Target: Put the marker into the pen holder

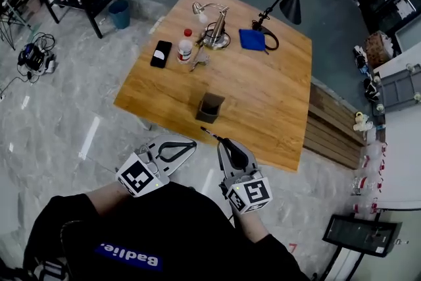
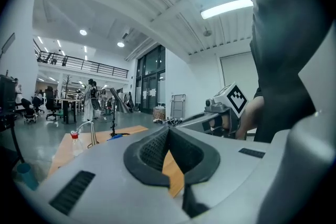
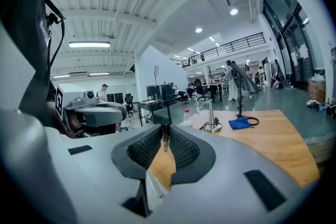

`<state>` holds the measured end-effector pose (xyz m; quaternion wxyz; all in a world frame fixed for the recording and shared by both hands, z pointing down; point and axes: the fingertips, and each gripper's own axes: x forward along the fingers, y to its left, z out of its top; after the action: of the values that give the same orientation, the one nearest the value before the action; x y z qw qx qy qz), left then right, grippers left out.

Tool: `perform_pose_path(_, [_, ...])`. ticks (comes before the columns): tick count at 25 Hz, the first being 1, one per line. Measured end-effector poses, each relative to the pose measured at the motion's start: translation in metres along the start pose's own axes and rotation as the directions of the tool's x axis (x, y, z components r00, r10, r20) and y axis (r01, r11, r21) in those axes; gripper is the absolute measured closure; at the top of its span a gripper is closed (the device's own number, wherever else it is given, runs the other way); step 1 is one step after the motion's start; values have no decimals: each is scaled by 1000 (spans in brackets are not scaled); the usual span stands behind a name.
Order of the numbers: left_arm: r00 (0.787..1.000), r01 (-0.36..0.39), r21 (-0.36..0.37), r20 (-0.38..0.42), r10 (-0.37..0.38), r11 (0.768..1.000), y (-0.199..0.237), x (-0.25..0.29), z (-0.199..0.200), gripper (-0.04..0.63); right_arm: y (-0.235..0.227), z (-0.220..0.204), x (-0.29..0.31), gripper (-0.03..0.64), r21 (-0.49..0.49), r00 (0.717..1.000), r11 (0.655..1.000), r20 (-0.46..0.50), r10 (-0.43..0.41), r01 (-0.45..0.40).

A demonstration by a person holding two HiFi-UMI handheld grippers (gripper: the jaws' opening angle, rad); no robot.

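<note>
Two claws: left claw (image 2: pixel 169 130) pressed together, empty; right claw (image 3: pixel 165 129) pinches marker (image 3: pixel 165 140), mostly hidden.

1. The right gripper (image 3: pixel 165 129) fills the lower centre of the frame. Its dark ribbed jaws are pressed together on a thin dark marker (image 3: pixel 165 140), which stands upright at their tips.
2. Beyond the jaws, a wooden table (image 3: pixel 278 139) spreads toward the right edge.
3. On its far part stand a red-capped bottle (image 3: pixel 187 118), a chrome stand (image 3: pixel 210 119) with a curved neck just right of the bottle, and a blue cloth (image 3: pixel 240 123) further right.
4. The left gripper (image 3: pixel 97 113) shows at middle left.
</note>
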<state>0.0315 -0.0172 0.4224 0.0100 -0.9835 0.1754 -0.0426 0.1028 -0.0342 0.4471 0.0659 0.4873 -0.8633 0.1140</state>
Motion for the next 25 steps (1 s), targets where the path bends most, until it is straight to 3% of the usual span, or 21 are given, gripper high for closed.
perform_pose_path(6, [997, 74, 19, 0, -74, 997, 45, 0, -9, 586, -28, -12, 45, 563, -16, 993, 995, -57, -101, 101])
perform_pose_path(9, [997, 71, -4, -14, -71, 997, 61, 0, -15, 586, -44, -26, 63, 563, -23, 987, 992, -96, -128, 126])
perform_pose_path(16, [999, 11, -51, -49, -13, 999, 79, 10, -23, 586, -90, -70, 100, 563, -20, 975, 996, -203, -94, 92])
perform_pose_path(22, [992, -98, -102, -89, 89, 990, 96, 9, -30, 586, -110, -108, 133, 563, -12, 961, 999, -274, -33, 31])
perform_pose_path(25, [988, -124, -91, -107, 114, 988, 97, 8, -38, 586, -115, -127, 151, 563, -16, 954, 1000, -300, -3, -2])
